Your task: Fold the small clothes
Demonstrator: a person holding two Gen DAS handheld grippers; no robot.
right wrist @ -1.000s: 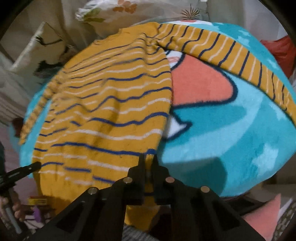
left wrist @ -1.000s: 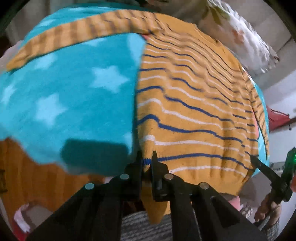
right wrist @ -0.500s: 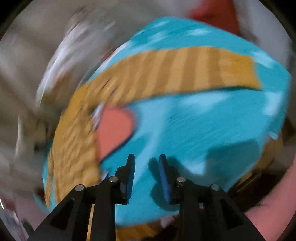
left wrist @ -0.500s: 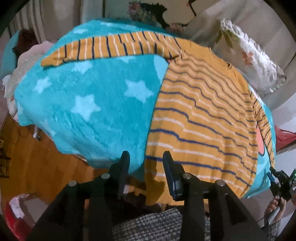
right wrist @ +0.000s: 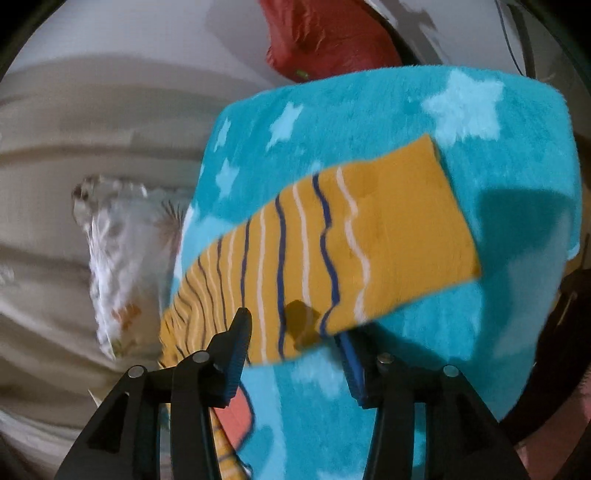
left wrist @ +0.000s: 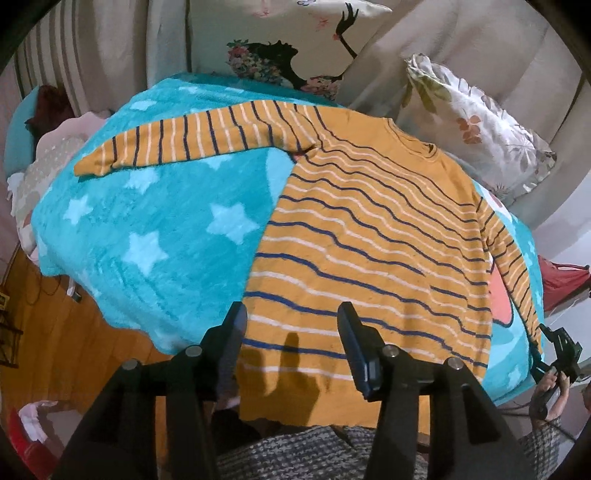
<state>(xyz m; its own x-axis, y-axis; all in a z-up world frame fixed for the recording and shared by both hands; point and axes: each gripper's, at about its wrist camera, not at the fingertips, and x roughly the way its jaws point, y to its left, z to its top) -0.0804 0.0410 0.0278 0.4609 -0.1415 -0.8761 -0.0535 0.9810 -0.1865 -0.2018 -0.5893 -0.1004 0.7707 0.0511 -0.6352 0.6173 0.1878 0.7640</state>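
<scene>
An orange sweater (left wrist: 369, 236) with blue and white stripes lies spread flat on a teal star blanket (left wrist: 147, 236). One sleeve (left wrist: 192, 144) stretches out to the left. My left gripper (left wrist: 291, 317) hovers over the hem, its jaws opening, with nothing pinched between them. At the far right of the left wrist view a hand holds my right gripper (left wrist: 540, 347) by the other sleeve. In the right wrist view that sleeve (right wrist: 351, 243) lies across the blanket (right wrist: 369, 110). My right gripper (right wrist: 291, 328) hangs just over it, jaws opening and pads not pressing the cloth.
Patterned pillows (left wrist: 476, 122) and a beige sofa back (left wrist: 480, 44) stand behind the blanket. A wooden floor (left wrist: 55, 332) shows lower left. A red cloth (right wrist: 332, 33) lies beyond the blanket's far edge. Grey knit fabric (left wrist: 314, 458) lies below the hem.
Both grippers let go of the sweater's hem and opened. The left one rose and pulled back. The right one swung away to the right sleeve.
</scene>
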